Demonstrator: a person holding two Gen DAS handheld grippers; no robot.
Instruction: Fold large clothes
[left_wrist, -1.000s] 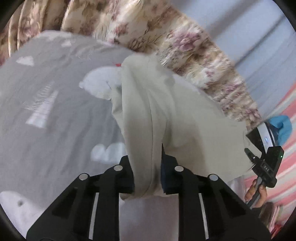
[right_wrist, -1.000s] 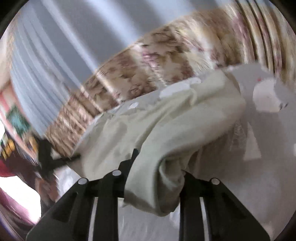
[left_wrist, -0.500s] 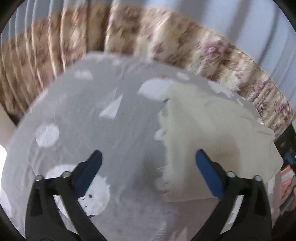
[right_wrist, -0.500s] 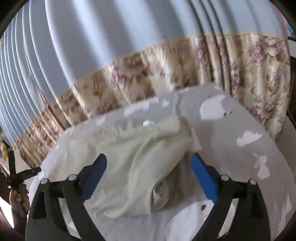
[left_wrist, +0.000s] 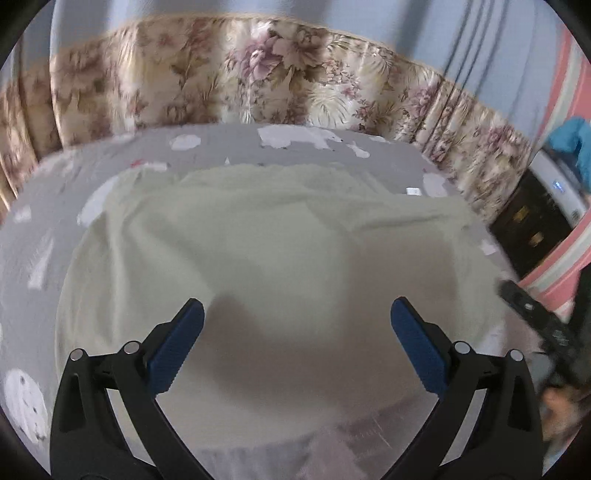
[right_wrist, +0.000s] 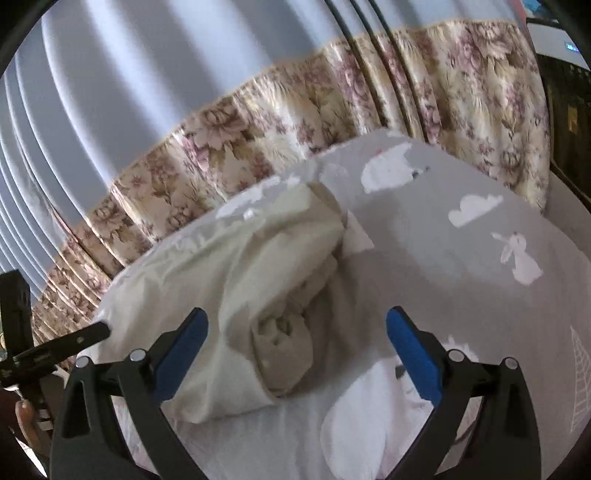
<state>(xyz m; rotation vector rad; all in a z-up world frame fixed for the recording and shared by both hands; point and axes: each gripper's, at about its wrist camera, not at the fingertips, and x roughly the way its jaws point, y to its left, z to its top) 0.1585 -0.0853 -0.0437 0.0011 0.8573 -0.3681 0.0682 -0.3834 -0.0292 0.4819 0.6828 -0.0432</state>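
A large cream garment (left_wrist: 266, 251) lies spread on a grey bed sheet (left_wrist: 44, 229) with white animal prints. My left gripper (left_wrist: 295, 332) is open and empty, held above the garment's near part. In the right wrist view the same garment (right_wrist: 236, 280) shows its bunched, rolled right edge. My right gripper (right_wrist: 297, 339) is open and empty above that bunched edge. The right gripper also shows at the right edge of the left wrist view (left_wrist: 535, 317). The left gripper shows at the left edge of the right wrist view (right_wrist: 55, 343).
A floral curtain (left_wrist: 280, 77) hangs along the far side of the bed below a pale blue wall. A dark cabinet (left_wrist: 532, 221) with a white appliance stands at the right. The sheet continues bare to the right of the garment (right_wrist: 461, 258).
Both grippers were shut on the cream garment, holding it up. They have let go and opened wide, and the garment now lies on the sheet. Both grippers have pulled back.
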